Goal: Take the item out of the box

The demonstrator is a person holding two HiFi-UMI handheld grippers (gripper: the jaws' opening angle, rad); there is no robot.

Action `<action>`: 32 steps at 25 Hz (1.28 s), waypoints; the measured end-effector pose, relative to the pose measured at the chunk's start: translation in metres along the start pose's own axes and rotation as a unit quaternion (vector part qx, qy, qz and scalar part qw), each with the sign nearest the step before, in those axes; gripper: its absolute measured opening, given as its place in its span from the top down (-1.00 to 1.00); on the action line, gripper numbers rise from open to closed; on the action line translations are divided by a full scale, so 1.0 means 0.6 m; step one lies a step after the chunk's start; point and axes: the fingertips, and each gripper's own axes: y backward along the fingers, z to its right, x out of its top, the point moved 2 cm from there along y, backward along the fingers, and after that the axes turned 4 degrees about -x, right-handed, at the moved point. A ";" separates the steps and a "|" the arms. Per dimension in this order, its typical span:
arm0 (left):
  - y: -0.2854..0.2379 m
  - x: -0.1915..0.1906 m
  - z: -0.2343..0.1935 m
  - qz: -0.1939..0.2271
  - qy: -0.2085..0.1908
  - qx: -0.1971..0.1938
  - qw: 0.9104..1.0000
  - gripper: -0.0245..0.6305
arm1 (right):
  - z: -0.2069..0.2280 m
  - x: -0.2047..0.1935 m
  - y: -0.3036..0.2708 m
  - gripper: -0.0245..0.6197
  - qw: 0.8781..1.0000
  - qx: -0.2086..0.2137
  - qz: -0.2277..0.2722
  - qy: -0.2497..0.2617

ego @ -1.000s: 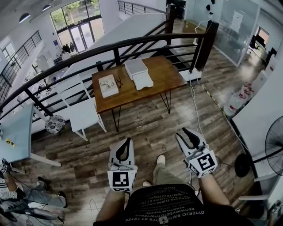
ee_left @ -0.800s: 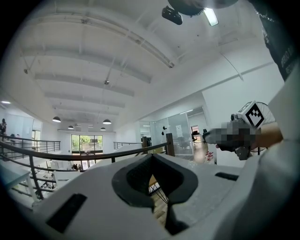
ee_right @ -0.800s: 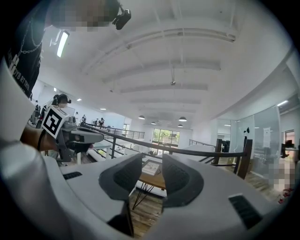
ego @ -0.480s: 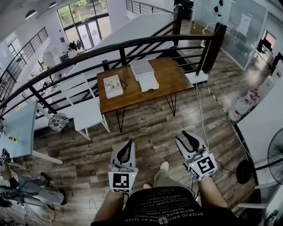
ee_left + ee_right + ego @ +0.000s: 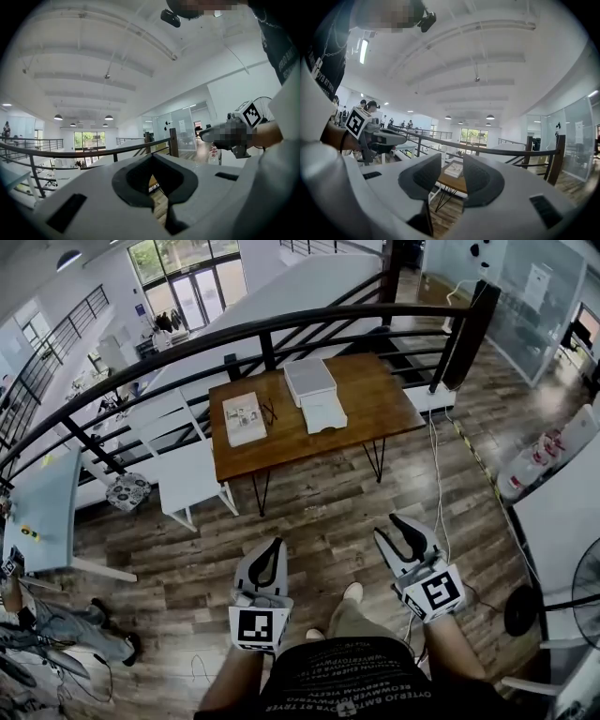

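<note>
Brown wooden table [image 5: 375, 413] stands well ahead, near the black metal railing [image 5: 187, 343]. A white rectangular box [image 5: 310, 380] sits on it; I can't tell if it's open, and the item isn't visible. The left gripper [image 5: 271, 554] has its jaws together and is empty. The right gripper [image 5: 405, 531] has its jaws partly apart, has just been opening, and has nothing between them. Both are well apart from the box. Likely the approach only: reaching, opening and lifting out are all left.

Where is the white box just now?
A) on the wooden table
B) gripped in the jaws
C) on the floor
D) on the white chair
A: the white box rests on the wooden table, well ahead of the person.
</note>
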 end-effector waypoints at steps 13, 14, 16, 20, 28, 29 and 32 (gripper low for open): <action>-0.139 -0.046 -0.031 -0.022 0.021 -0.010 0.999 0.91 | 0.081 -0.041 -0.102 0.54 0.999 0.021 -0.029 0.002; -0.148 -0.046 -0.034 -0.021 0.022 -0.009 0.999 0.91 | 0.087 -0.041 -0.109 0.54 0.999 0.023 -0.029 0.003; -0.168 -0.043 -0.039 -0.017 0.021 -0.008 1.000 0.91 | 0.100 -0.040 -0.124 0.54 0.999 0.029 -0.029 0.004; -0.203 -0.040 -0.049 -0.022 0.020 0.000 1.000 0.91 | 0.129 -0.038 -0.152 0.53 0.999 0.038 -0.025 0.006; -0.278 -0.015 -0.036 -0.021 0.006 0.009 1.000 0.91 | 0.200 -0.038 -0.176 0.54 0.999 0.050 -0.013 0.004; -0.291 -0.008 -0.031 -0.019 0.002 0.008 1.000 0.91 | 0.212 -0.037 -0.178 0.54 0.999 0.051 -0.011 0.003; -0.328 0.005 -0.013 -0.023 -0.002 0.008 1.000 0.91 | 0.246 -0.035 -0.183 0.54 0.998 0.058 -0.005 0.001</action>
